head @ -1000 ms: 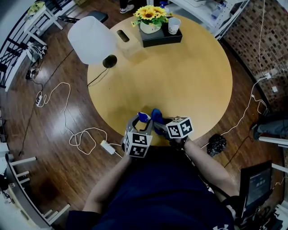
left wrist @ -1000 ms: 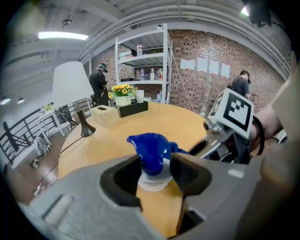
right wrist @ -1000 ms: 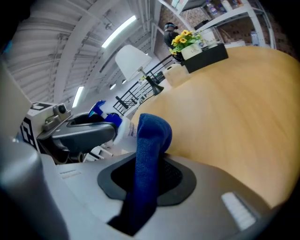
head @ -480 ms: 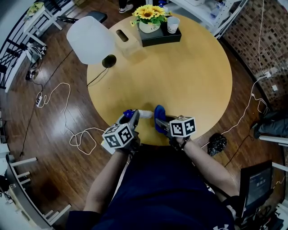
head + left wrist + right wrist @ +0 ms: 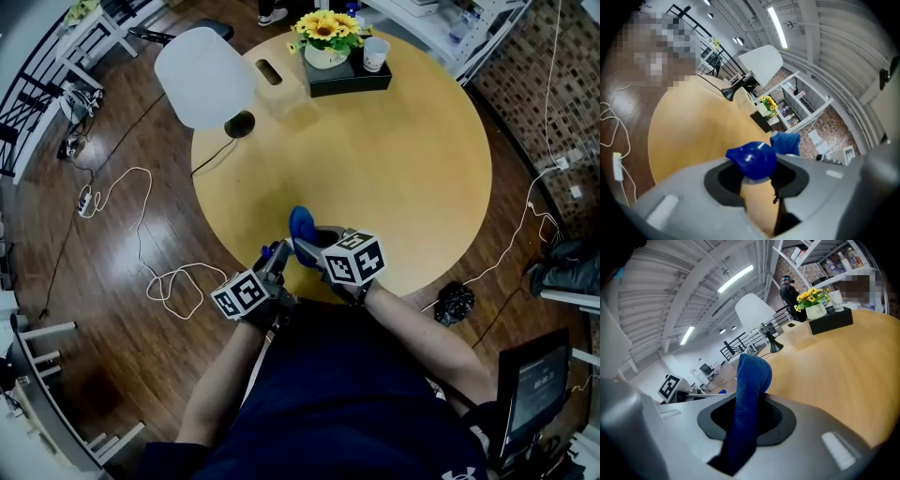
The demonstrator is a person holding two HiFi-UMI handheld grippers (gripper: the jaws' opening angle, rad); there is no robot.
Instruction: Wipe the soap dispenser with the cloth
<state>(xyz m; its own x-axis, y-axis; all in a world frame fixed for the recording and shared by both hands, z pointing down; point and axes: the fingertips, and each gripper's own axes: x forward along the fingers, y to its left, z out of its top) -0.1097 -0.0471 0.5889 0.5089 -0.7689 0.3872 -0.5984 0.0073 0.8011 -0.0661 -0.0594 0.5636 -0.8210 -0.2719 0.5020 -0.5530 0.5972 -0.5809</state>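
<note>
The soap dispenser (image 5: 752, 161), a cream bottle with a blue pump top, sits between the jaws of my left gripper (image 5: 757, 176), which is shut on its body. In the head view that gripper (image 5: 274, 255) is at the near edge of the round table (image 5: 394, 178), and only a blue bit of the dispenser (image 5: 271, 250) shows. My right gripper (image 5: 747, 413) is shut on the blue cloth (image 5: 750, 380), whose folded end stands up past the jaws. The cloth (image 5: 301, 223) is just right of the dispenser and a little beyond it; whether they touch I cannot tell.
A lamp with a white shade (image 5: 203, 77) and a black base (image 5: 239, 124) stands at the table's far left. A wooden tissue box (image 5: 277, 80), a black tray (image 5: 349, 75) with sunflowers (image 5: 325, 28) and a cup (image 5: 377, 53) are at the far edge. Cables (image 5: 169, 281) lie on the floor.
My left gripper has rolled over, with the dispenser still in it. My right gripper has risen and swung left with the cloth, closer to the dispenser.
</note>
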